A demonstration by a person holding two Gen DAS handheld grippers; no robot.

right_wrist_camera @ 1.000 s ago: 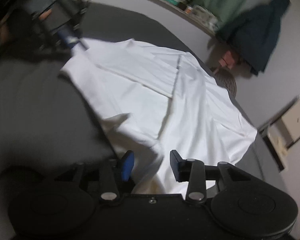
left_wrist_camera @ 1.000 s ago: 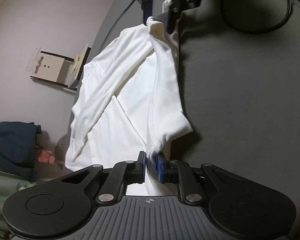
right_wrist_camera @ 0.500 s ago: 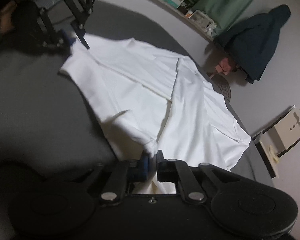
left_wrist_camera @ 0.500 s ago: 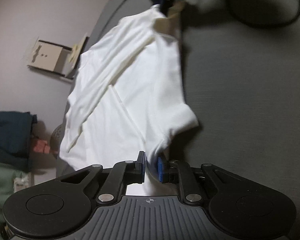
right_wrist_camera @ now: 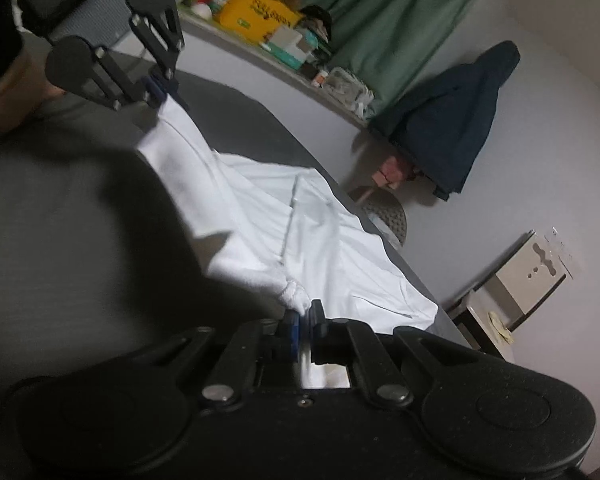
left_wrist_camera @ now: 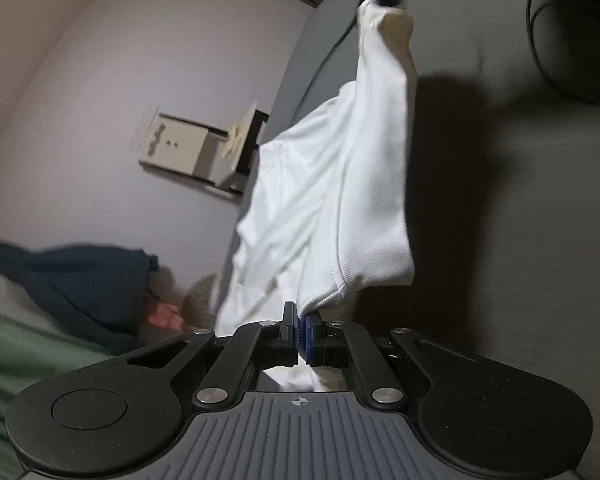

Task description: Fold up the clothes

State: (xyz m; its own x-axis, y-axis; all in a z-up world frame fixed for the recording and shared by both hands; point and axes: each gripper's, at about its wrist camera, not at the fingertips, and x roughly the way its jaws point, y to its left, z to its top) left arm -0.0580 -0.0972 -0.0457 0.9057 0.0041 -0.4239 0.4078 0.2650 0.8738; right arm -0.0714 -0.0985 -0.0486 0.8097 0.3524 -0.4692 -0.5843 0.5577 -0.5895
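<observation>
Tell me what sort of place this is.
Probably a bedroom or other lived-in room at home. A green curtain hangs above a cluttered shelf, a dark jacket hangs on the wall, and a white shirt lies on a grey surface.

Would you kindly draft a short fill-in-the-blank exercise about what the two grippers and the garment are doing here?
1. Both the left gripper and the right gripper are shut on the ____ cotton shirt.
2. The shirt's far side rests on the dark ____ fabric surface.
3. A dark ____ jacket hangs against the wall.
4. Behind the cluttered shelf hangs a ____ curtain.

Missing words: white; grey; blue; green
</observation>
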